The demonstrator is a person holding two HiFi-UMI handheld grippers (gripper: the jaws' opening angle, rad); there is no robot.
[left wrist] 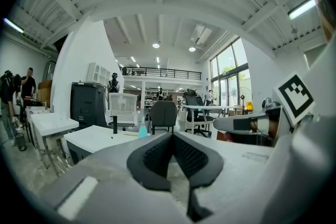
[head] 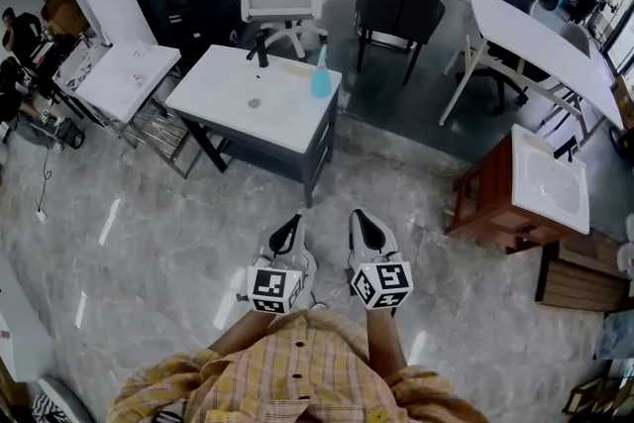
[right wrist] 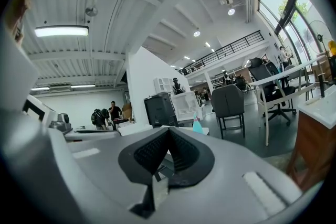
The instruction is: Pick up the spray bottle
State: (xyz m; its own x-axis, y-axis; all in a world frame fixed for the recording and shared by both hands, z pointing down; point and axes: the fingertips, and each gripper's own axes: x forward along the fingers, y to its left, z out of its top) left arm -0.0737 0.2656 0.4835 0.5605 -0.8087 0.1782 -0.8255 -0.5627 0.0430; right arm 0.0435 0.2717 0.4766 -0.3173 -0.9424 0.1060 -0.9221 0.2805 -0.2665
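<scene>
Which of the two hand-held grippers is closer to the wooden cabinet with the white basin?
Right. The right gripper lies left of the wooden cabinet in the head view; the left gripper lies even farther left.

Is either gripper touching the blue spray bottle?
Apart. The head view shows the left gripper and right gripper over the floor, with open floor between them and the spray bottle on the white counter.

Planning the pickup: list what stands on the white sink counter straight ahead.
On the sink counter a teal spray bottle stands upright near the right edge, a black faucet at the back. Beneath the top is covered.
</scene>
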